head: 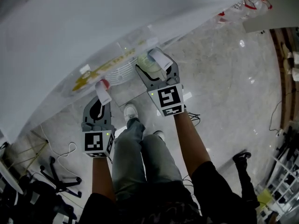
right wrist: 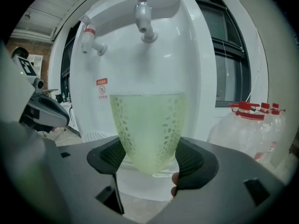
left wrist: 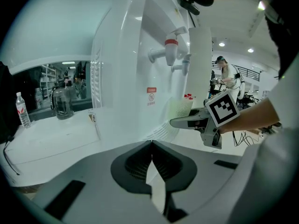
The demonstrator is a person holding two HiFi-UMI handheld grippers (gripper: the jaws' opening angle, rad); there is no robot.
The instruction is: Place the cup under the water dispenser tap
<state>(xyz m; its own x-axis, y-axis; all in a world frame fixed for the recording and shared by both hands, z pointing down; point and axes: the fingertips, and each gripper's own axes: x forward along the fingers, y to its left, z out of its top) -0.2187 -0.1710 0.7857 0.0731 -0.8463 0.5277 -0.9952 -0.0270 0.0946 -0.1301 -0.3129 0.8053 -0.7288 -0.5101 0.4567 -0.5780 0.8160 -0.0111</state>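
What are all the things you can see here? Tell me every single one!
water dispenser: one, white, right in front of both grippers
red-capped tap: one, on the dispenser's front
white tap: one, beside the red-capped one
sticker: one, red, on the dispenser under the red-capped tap
cup: one, pale green, in front of the dispenser
big water jugs: at least two, clear with red caps, right of the dispenser
small bottle: one, clear with a red label, on the white counter
dark jug: one, on the counter near the bottle
left gripper: grey, jaws together, empty
right gripper: grey, closed on the cup
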